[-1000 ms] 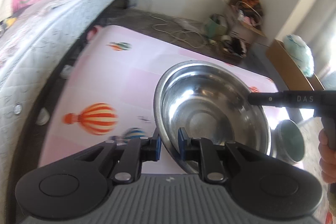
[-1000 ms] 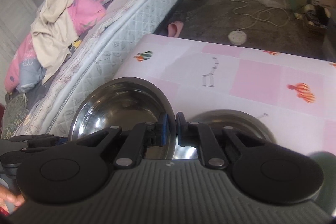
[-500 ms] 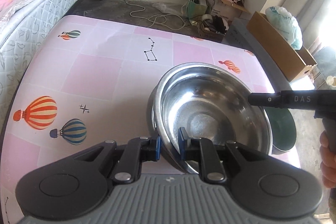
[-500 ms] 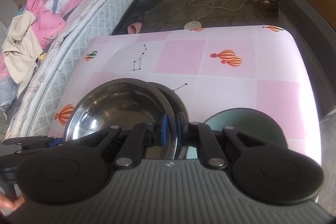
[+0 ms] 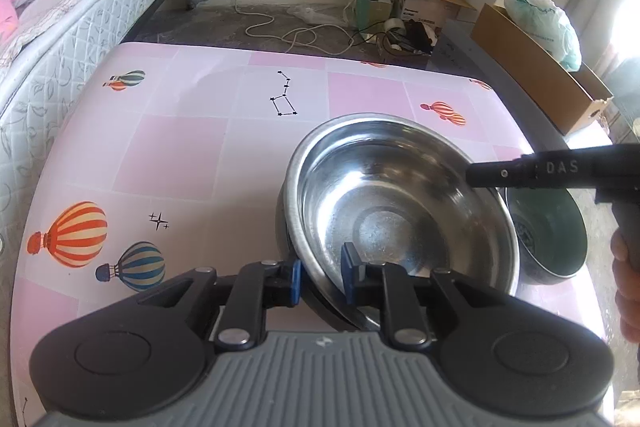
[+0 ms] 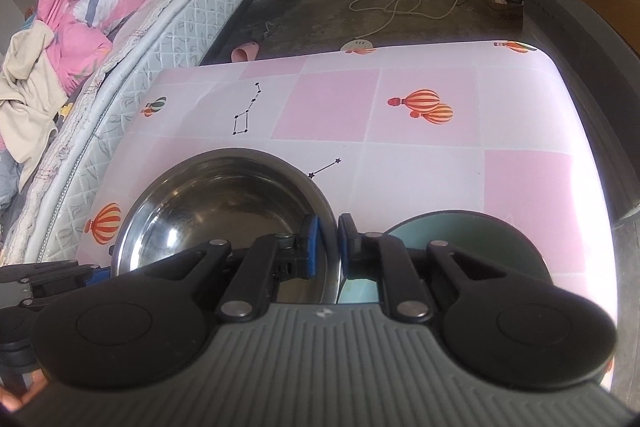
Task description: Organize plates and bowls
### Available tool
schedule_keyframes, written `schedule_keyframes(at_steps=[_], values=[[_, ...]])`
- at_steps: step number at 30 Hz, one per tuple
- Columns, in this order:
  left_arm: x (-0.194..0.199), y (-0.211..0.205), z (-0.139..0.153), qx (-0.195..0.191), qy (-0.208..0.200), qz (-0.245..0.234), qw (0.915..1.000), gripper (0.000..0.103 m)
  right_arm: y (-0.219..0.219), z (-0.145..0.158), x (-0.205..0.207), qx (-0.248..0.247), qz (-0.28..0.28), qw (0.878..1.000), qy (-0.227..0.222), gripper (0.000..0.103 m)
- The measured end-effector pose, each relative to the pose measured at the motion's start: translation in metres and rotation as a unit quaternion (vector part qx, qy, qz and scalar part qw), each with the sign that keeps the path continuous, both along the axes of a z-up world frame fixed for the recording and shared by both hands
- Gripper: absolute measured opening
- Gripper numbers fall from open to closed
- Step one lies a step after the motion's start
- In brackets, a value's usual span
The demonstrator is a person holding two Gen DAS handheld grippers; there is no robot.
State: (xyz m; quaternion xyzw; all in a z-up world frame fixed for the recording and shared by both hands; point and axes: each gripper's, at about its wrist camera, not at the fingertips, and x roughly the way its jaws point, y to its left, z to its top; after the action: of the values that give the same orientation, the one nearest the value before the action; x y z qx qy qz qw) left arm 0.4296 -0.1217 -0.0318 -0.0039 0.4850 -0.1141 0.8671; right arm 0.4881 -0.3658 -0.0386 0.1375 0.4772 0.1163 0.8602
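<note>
I see the left gripper (image 5: 319, 283), jaws opening, astride the steel bowl's (image 5: 396, 211) near rim; I cannot tell pad contact. Right gripper (image 6: 328, 247) pinches its opposite rim, narrow. Green bowl (image 5: 554, 231) sits just beside the steel bowl on the table (image 5: 180, 155).

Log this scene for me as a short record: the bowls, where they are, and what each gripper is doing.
steel bowl: nested in a second steel bowl on the pink table
green bowl: upright beside them
left gripper: jaws opening, steel bowl's rim between them
right gripper: shut on the steel bowl's rim
</note>
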Motion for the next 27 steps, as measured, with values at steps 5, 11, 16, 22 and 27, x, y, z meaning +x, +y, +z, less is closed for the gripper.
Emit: schedule_keyframes(at_steps=[5,11,16,22,27], values=[[-0.001,-0.003,0.002,0.0,-0.003,-0.01,0.9999,0.033,0.0,-0.001,0.004,0.004,-0.001,1.0,0.0,0.012],[-0.001,-0.002,0.005,0.004,-0.01,-0.002,0.9999,0.044,0.0,-0.002,0.006,0.008,-0.006,1.0,0.0,0.012],[0.0,0.004,0.006,-0.002,-0.011,0.003,0.9999,0.044,-0.002,-0.001,0.007,0.013,-0.006,1.0,-0.004,0.012],[-0.001,0.007,0.006,0.001,-0.014,0.006,0.9999,0.044,-0.001,-0.002,0.006,0.02,-0.004,1.0,-0.005,0.012],[0.004,0.009,-0.002,0.008,0.001,0.02,0.9998,0.044,-0.004,0.003,0.0,0.033,-0.007,0.999,-0.01,0.012]])
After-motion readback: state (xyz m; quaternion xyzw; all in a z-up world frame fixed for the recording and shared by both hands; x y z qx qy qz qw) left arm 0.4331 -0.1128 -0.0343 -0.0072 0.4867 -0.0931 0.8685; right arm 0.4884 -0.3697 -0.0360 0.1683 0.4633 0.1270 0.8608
